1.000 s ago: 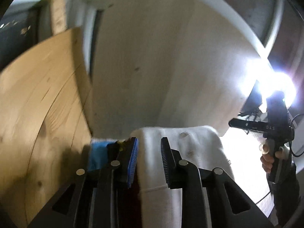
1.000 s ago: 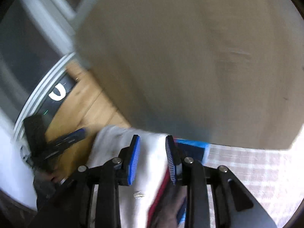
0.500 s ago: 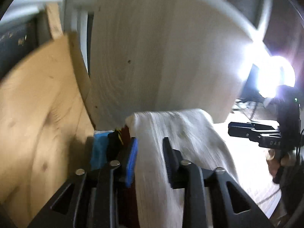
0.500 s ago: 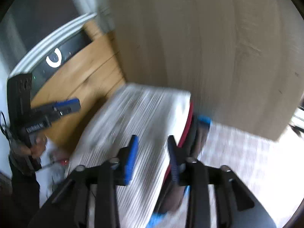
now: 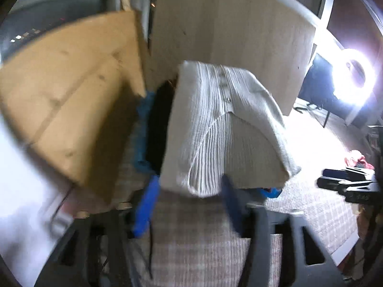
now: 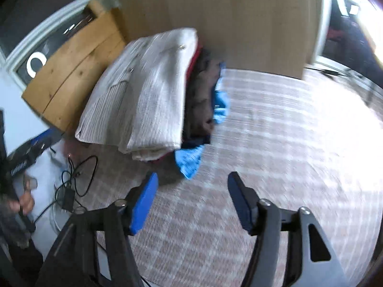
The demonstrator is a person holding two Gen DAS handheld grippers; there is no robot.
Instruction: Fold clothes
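Claw (image 6: pixel 192 201) agape — cardigan (image 6: pixel 143 91) ahead, apart

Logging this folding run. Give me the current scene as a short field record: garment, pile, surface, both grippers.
top garment: white ribbed cardigan, folded, lying on the pile
pile beneath: dark, red and blue clothes
surface: checked cloth
backdrop: pale wooden panel
left gripper: jaws apart, empty, close to the cardigan
right gripper: jaws apart, empty, clear of the pile

One stack of folded clothes (image 6: pixel 167 100): one white ribbed knit garment (image 6: pixel 143 91) on top, one dark garment (image 6: pixel 201 95), one blue garment (image 6: pixel 189 160) lowest. Two blue-padded grippers: left gripper (image 5: pixel 189 205), right gripper (image 6: pixel 191 198). One black cable tangle (image 6: pixel 76 181).
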